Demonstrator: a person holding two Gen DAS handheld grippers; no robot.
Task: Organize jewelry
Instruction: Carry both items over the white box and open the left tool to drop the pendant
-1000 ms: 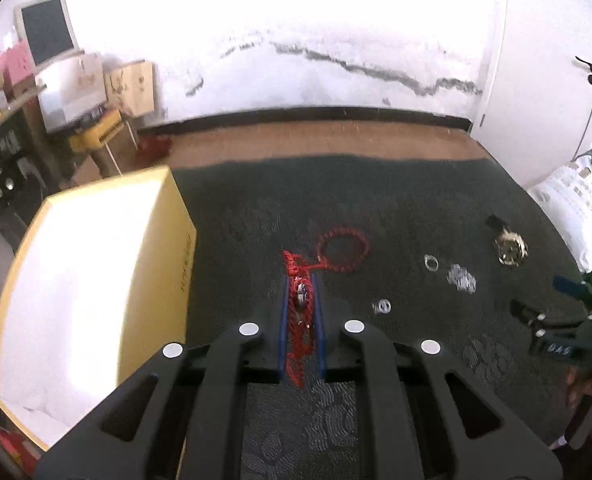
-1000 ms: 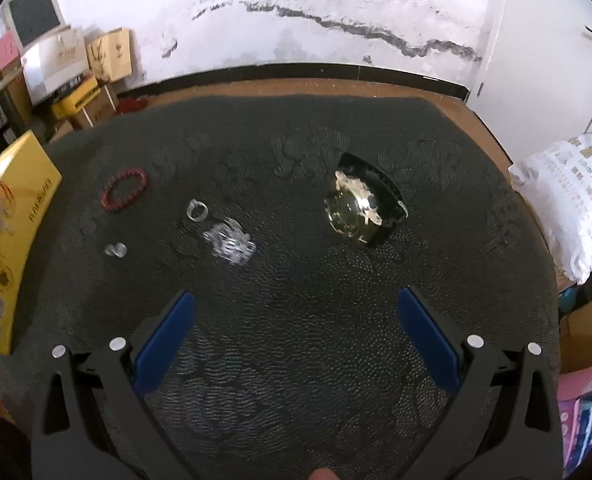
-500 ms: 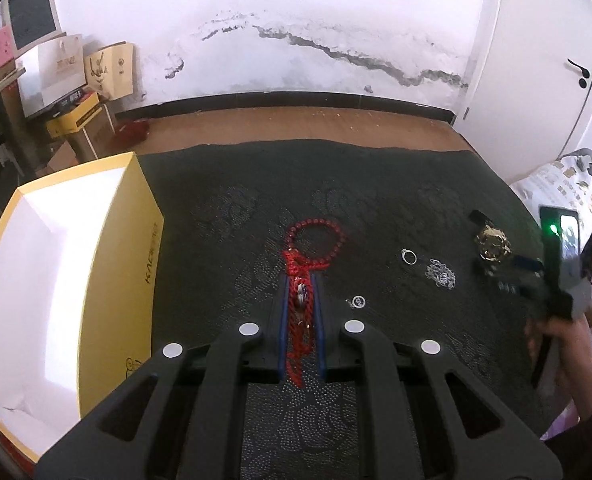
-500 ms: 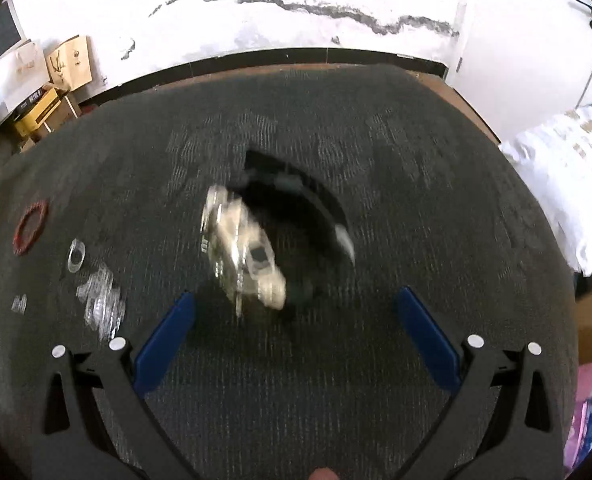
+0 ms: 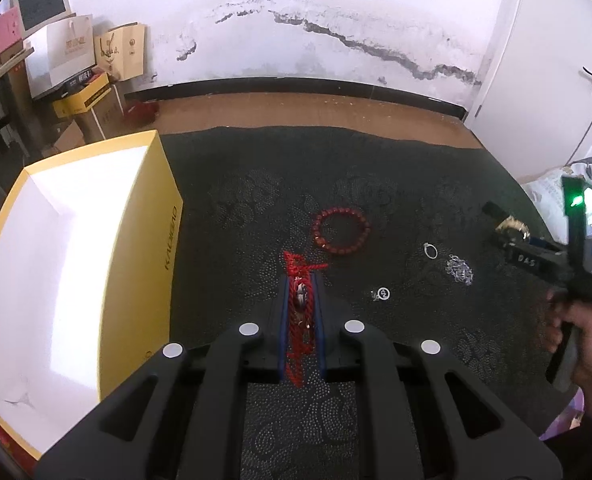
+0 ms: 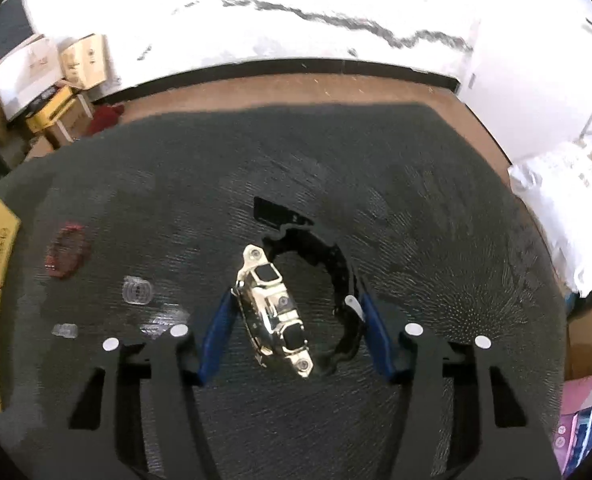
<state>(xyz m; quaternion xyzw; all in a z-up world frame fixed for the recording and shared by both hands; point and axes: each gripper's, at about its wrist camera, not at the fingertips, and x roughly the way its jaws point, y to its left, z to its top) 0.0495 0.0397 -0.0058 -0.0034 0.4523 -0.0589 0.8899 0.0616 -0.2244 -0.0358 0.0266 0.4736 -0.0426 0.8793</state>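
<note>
My left gripper (image 5: 302,280) is shut on a red cord necklace (image 5: 299,304), whose knotted end sticks out past the tips, just above the dark mat. A red bead bracelet (image 5: 341,232) lies ahead of it. An open yellow box (image 5: 136,280) with a white inside stands to its left. My right gripper (image 6: 295,298) has its jaws closing around a gold watch (image 6: 272,308) with a black strap. One blue pad meets the case, the other meets the strap. The left wrist view shows that gripper (image 5: 514,236) held in a hand (image 5: 576,340) at the mat's right side.
A ring (image 5: 430,250), a silver chain (image 5: 460,270) and a small ring (image 5: 382,293) lie on the mat between the two grippers. A white printed bag (image 6: 556,200) sits at the right edge. Boxes and paper bags (image 5: 76,60) stand by the far wall.
My right gripper moved forward over the watch and its jaws narrowed from wide apart onto both sides of it. The left gripper kept its grip on the red cord and tilted slightly.
</note>
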